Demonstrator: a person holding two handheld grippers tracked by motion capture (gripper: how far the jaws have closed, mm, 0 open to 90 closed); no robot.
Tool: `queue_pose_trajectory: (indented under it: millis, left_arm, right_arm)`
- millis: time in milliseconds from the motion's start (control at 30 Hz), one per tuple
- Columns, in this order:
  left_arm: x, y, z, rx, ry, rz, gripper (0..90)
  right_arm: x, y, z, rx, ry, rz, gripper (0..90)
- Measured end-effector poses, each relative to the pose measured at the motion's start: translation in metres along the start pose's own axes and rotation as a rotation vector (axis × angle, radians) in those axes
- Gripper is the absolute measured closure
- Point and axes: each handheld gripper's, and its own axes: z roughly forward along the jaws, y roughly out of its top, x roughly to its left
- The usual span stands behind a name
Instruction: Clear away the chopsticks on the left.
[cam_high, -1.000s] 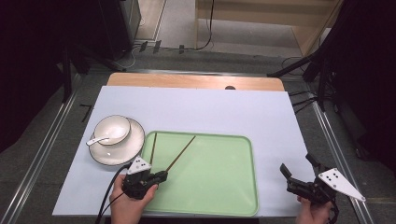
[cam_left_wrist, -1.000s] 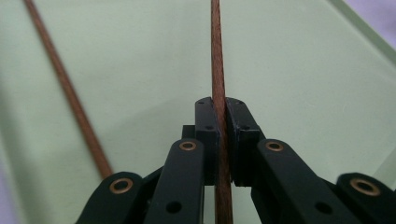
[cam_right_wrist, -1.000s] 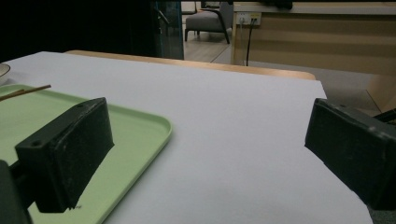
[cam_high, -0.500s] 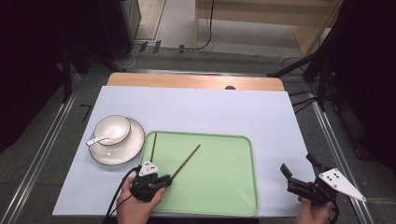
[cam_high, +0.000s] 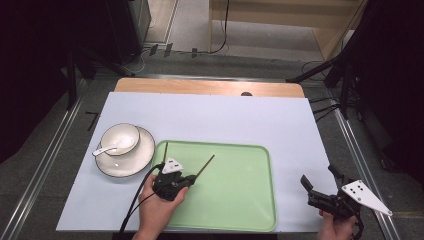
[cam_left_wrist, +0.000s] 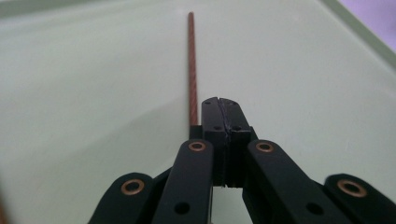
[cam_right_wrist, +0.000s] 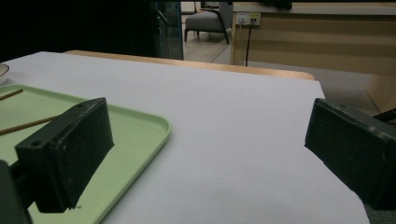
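The flat pale-green plastic tray (cam_high: 240, 200) is lying on the white table (cam_high: 225, 117). Both thin brown wooden chopsticks are resting on it. The left gripper (cam_high: 191, 178) is clamping one chopstick (cam_left_wrist: 192, 65) at its near end; keep it level while moving. The right gripper (cam_high: 320, 181) is waiting beside the tray, jaws spread wide with nothing between them.

We see the tray (cam_high: 250, 200) on the table (cam_high: 225, 115). Two chopsticks (cam_high: 205, 166) lie in its left part. Left of it stands the bowl (cam_high: 120, 139) on a plate (cam_high: 131, 162).
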Motion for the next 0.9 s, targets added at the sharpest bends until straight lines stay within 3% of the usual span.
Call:
queue_pose_trajectory:
  millis: [167, 233, 333, 567, 900]
  left_arm:
    - [-0.001, 0.013, 0.024, 0.023, 0.017, 0.004, 90.0]
    - [0.002, 0.015, 0.031, 0.029, 0.017, -0.017, 90.0]
    - [0.004, 0.015, 0.037, 0.031, 0.023, -0.017, 90.0]
    - [0.014, 0.017, 0.032, 0.035, 0.085, -0.032, 90.0]
    - [0.048, 0.012, 0.011, 0.026, 0.176, -0.106, 90.0]
  right_arm:
    - [-0.002, 0.000, -0.001, -0.001, -0.002, 0.005, 1.3]
    - [-0.002, 0.000, -0.002, -0.003, -0.004, 0.007, 1.3]
    - [-0.004, 0.000, -0.003, -0.007, -0.005, 0.007, 1.3]
    - [-0.004, 0.000, -0.003, -0.008, -0.002, 0.007, 1.3]
    - [-0.003, 0.000, -0.003, -0.009, 0.000, 0.003, 1.3]
